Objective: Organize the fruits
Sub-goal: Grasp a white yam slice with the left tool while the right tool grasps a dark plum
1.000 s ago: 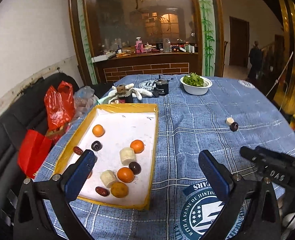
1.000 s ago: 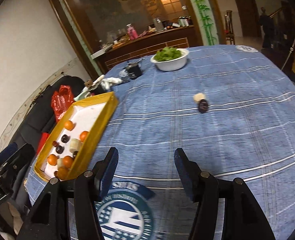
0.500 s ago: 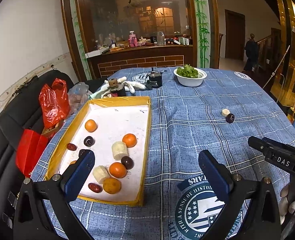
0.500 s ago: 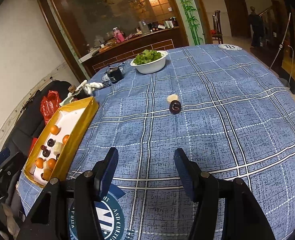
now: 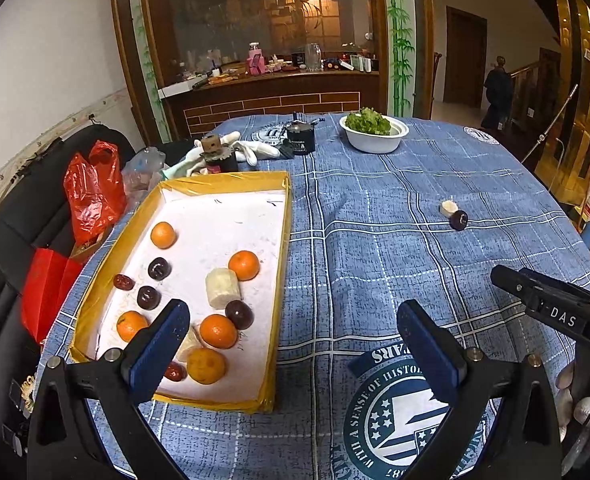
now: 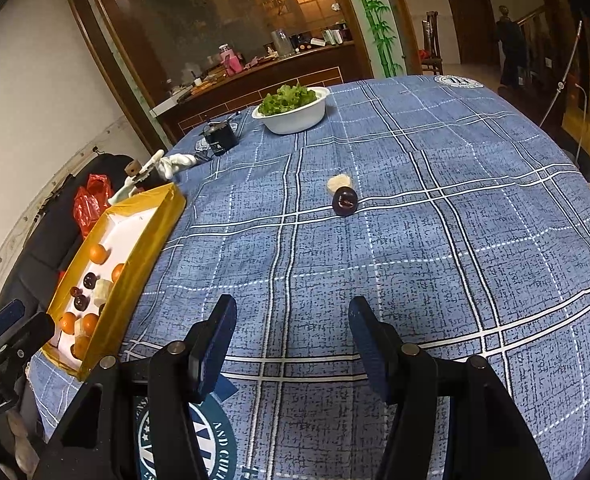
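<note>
A yellow-rimmed white tray [image 5: 283, 248] [image 6: 151, 236] lies on the blue checked tablecloth and holds several oranges [image 5: 244, 265], dark plums [image 5: 239, 314], red dates [image 5: 123, 281] and pale banana pieces [image 5: 223, 287]. Out on the cloth a dark plum [image 6: 345, 201] [image 5: 458, 220] touches a pale banana piece [image 6: 339, 181] [image 5: 448, 207]. My left gripper [image 5: 291, 328] hovers open over the tray's near right edge, nothing between its fingers. My right gripper [image 6: 291, 320] stands open and empty above the cloth, well short of the loose plum.
A white bowl of greens [image 5: 374, 131] [image 6: 293, 110] sits at the far side with a small black jar [image 5: 301, 140] and white gloves [image 5: 251, 151]. Red bags [image 5: 93, 192] lie on a black chair at left. A person [image 5: 497, 92] stands in the far doorway.
Both views have shifted: the tray and the loose plum with its banana piece sit slightly lower and nearer in frame. Both grippers' jaws keep the same opening.
</note>
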`<state>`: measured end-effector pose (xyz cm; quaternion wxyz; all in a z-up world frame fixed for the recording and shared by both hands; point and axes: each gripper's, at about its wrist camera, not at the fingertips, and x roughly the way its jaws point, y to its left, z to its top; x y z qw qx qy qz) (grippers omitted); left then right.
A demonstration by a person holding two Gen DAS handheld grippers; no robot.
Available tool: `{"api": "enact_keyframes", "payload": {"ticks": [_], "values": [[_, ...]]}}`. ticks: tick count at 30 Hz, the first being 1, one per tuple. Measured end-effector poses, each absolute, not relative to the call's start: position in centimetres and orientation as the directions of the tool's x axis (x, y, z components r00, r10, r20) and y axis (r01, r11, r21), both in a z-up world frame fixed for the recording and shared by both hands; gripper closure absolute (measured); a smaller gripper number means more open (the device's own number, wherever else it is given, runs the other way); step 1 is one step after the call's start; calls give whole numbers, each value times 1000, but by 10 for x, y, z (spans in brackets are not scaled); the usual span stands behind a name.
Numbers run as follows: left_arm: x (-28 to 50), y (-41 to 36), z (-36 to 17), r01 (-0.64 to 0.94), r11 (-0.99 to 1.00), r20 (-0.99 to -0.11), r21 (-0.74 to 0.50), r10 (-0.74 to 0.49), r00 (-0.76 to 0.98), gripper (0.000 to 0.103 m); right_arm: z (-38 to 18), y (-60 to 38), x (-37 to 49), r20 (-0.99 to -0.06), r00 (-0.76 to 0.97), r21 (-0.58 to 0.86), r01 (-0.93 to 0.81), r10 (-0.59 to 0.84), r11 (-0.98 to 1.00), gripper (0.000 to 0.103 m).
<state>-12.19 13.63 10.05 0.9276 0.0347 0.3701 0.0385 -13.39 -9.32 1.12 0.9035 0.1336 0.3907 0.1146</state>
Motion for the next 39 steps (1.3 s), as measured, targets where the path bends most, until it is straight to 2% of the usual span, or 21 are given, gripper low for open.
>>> {"api": "enact_keyframes", "payload": {"ticks": [13, 19, 24, 25, 27, 29, 30, 33, 39], "values": [[-104, 136, 82, 2, 1000, -742, 2, 0, 670, 0, 2, -142, -75, -715, 663, 308, 14, 222, 951, 40], [-95, 139, 86, 10, 999, -735, -33, -30, 677, 0, -1, -131, -30, -708, 671, 277, -25, 222, 961, 40], [-79, 146, 94, -1, 999, -735, -53, -38, 677, 0, -18, -113, 2, -751, 619, 247, -56, 228, 967, 40], [-73, 147, 95, 2, 998, -740, -63, -48, 671, 0, -22, -111, 5, -757, 614, 239, -60, 225, 969, 42], [-59, 147, 96, 15, 995, -754, -95, -82, 652, 0, -25, -105, 7, -764, 615, 201, -62, 196, 978, 53], [-40, 142, 94, 41, 990, -772, -135, -130, 623, 0, -26, -104, 8, -764, 610, 207, -76, 210, 975, 72], [-33, 138, 93, 52, 988, -778, -146, -147, 611, 0, -25, -106, 8, -761, 608, 221, -81, 224, 972, 75], [-3, 115, 88, 110, 980, -787, -164, -197, 584, 0, -19, -113, -2, -760, 616, 219, -57, 207, 974, 77], [44, 57, 66, 211, 963, -798, -166, -257, 545, 0, -6, -153, -39, -714, 665, 301, 10, 219, 954, 77]]}}
